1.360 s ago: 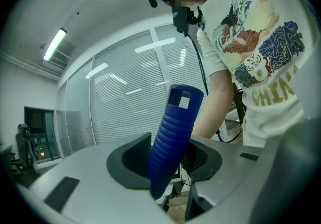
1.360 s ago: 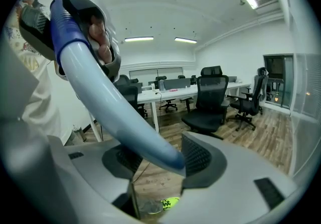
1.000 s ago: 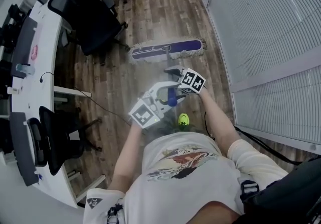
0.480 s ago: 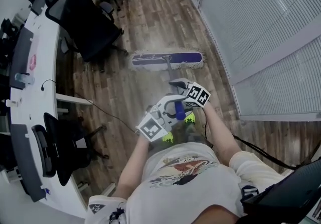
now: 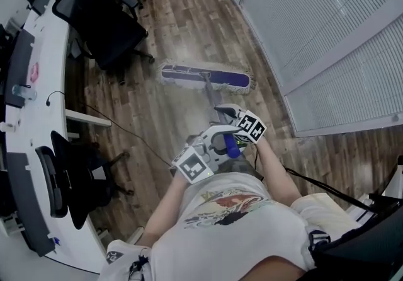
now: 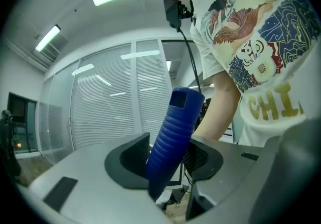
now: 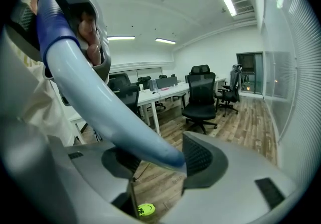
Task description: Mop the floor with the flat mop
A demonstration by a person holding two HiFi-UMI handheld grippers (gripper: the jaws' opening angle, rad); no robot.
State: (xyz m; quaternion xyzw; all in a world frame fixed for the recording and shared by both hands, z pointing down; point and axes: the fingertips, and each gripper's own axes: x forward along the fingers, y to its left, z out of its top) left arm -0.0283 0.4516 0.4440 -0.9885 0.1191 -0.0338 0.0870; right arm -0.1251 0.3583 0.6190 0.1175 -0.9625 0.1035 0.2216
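The flat mop's head (image 5: pixel 204 77) is a long bar, purple on top with a pale fringe, lying flat on the wood floor (image 5: pixel 189 15) ahead of and below both claws. Its pale shaft (image 7: pixel 100 97) slants up through the right claw (image 7: pixel 160 160), which is clamped around it. Behind that claw, the blue ribbed grip (image 6: pixel 175 132) is pinched between the left claw's (image 6: pixel 168 158) pads. A black office chair (image 5: pixel 107 28) stands beyond the claws to their left. White blinds (image 5: pixel 315 21) run along their right.
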